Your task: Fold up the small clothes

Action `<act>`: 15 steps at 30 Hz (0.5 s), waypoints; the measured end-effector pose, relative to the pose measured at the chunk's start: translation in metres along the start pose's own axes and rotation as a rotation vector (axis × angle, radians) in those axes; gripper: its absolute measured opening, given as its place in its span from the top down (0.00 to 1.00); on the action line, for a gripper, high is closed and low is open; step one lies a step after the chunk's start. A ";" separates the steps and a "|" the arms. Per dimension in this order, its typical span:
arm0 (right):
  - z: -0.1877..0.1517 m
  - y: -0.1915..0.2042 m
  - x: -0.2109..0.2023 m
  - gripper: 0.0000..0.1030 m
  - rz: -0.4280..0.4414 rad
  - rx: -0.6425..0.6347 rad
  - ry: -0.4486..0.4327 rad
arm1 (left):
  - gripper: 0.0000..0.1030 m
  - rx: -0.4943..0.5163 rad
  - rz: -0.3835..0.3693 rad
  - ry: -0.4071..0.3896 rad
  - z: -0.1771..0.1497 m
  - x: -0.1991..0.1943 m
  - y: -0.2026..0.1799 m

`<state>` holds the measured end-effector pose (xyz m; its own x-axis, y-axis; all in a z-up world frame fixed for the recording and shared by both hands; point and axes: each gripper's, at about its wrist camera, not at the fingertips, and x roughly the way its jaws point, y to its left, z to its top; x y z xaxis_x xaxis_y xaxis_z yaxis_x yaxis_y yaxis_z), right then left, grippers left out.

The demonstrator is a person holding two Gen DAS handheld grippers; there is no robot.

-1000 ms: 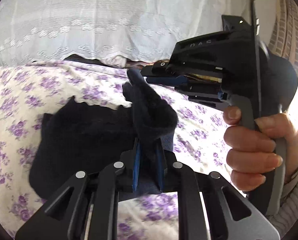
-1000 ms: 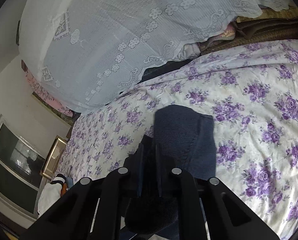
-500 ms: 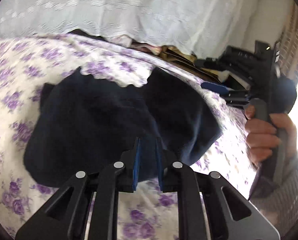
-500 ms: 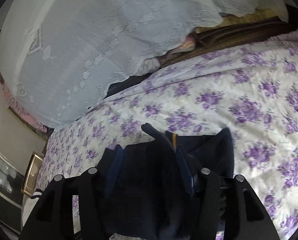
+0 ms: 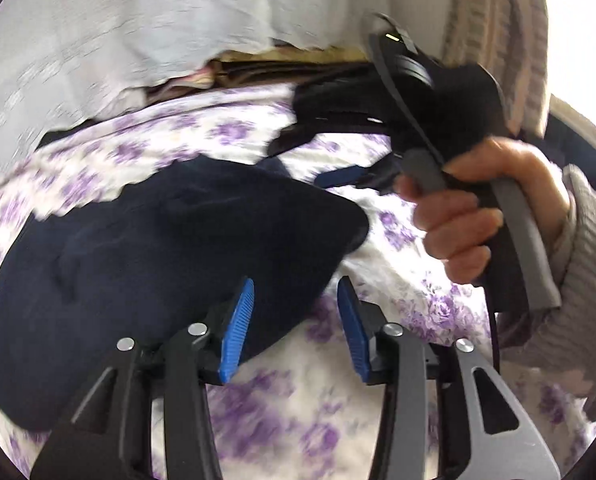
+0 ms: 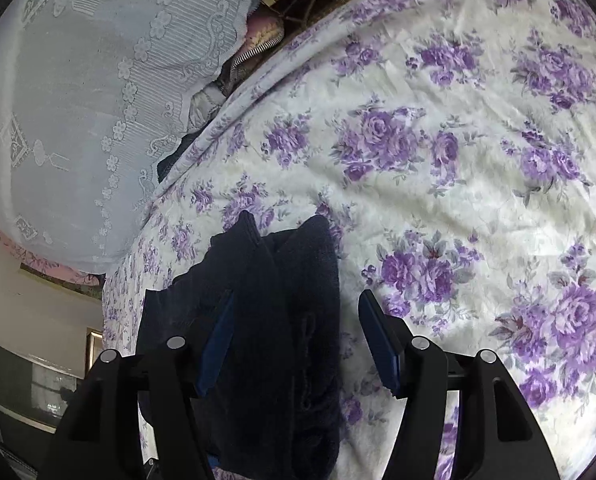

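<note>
Dark garment [image 5: 170, 264], folded on bed [image 6: 457, 184]: released by left tongs [image 5: 296, 320], jaws just opened, and right tongs [image 6: 294, 344], agape; fold may be snagged on withdrawal.

A: Daylight floods in from the upper right of the left wrist view, blowing out the bedsheet [image 5: 381, 240] there.

B: That view smears with motion blur; the right wrist one stays sharp and dimmer, both bending inside dark round borders.

Both wrist views close above bedspread [image 6: 437, 184]
</note>
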<state>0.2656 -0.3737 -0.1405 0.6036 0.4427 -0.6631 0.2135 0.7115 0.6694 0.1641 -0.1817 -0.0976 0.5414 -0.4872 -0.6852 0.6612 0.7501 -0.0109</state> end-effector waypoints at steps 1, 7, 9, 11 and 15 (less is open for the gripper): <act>0.001 -0.003 0.005 0.39 0.012 -0.002 0.017 | 0.55 0.024 0.014 0.011 0.003 0.009 -0.006; 0.009 0.006 0.028 0.31 0.090 -0.088 0.081 | 0.48 0.062 0.082 0.055 0.016 0.049 -0.016; 0.008 0.019 0.035 0.52 0.067 -0.153 0.086 | 0.74 0.056 0.083 0.045 0.015 0.048 -0.014; 0.003 0.031 0.036 0.76 0.008 -0.207 0.053 | 0.89 -0.005 0.053 0.036 0.015 0.043 -0.001; 0.001 0.049 0.016 0.81 0.054 -0.209 -0.015 | 0.92 -0.130 -0.036 -0.014 0.015 0.024 0.025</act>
<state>0.2863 -0.3324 -0.1179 0.6218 0.4763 -0.6217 0.0172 0.7853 0.6189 0.2017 -0.1813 -0.1034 0.5263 -0.5203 -0.6725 0.6077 0.7834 -0.1304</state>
